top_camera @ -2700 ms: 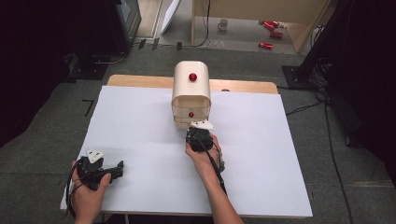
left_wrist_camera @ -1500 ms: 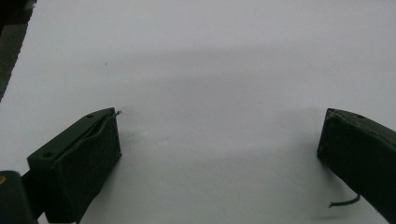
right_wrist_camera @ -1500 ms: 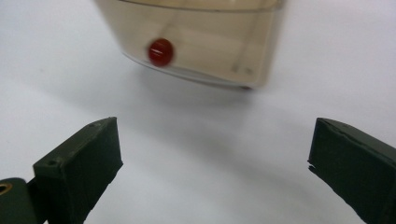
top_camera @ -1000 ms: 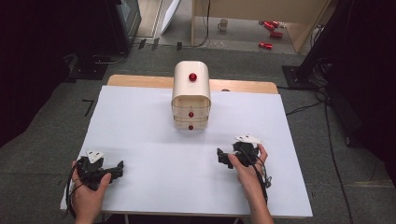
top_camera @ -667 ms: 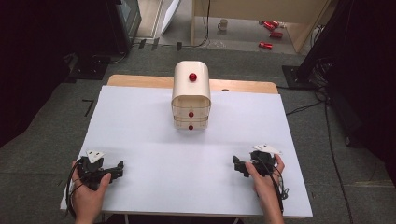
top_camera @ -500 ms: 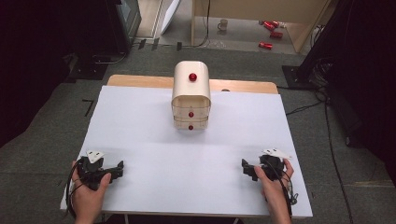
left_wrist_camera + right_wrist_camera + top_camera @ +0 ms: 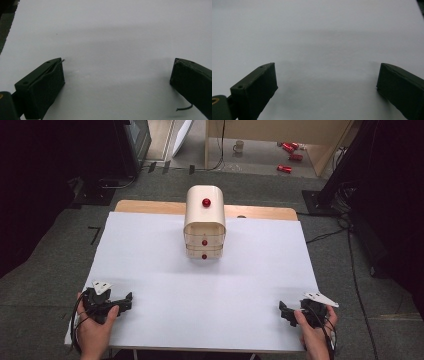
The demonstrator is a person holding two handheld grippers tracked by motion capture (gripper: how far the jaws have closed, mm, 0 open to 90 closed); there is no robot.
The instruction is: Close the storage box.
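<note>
The black two-jaw left gripper [image 7: 128, 297] rests at the table's 7 o'clock corner, held by the left hand [image 7: 94, 330], jaws spread wide over bare white surface with nothing between them. The black two-jaw right gripper [image 7: 283, 311] sits at 5 o'clock in the right hand [image 7: 314, 337], jaws equally wide apart and empty. Well apart from both, toward 12 o'clock on the white-covered table [image 7: 150, 245], stands a small cream rounded-top drawer cabinet with red knobs [image 7: 204, 222], drawers closed.
</note>
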